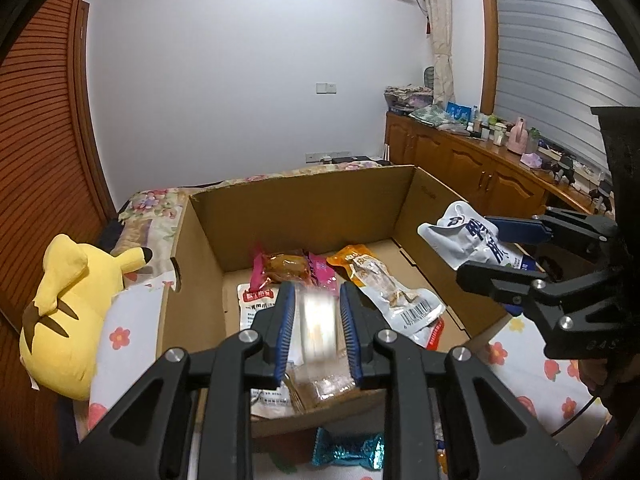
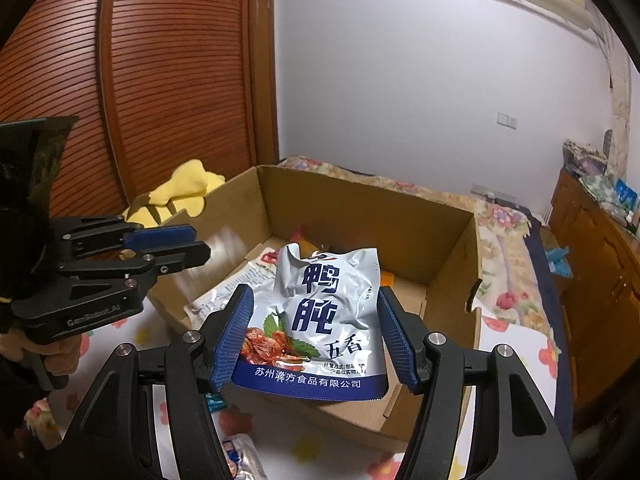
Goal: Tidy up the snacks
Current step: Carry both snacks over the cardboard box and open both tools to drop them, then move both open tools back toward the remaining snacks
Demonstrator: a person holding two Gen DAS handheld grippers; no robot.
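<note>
Left gripper: jaws narrow, blue ribbed pads flanking a blurred clear-wrapped snack above the cardboard box; contact unclear.
Right gripper: jaws half open, clamping a crinkled white-and-blue duck gizzard pouch over the box.
Box: corrugated, open-topped, on the floral bed.

The clear packet between the left gripper's fingers is smeared by blur, perhaps a wrapped biscuit. A teal wrapper is partly hidden behind them. Small items on the far counter are too tiny to tell.
</note>
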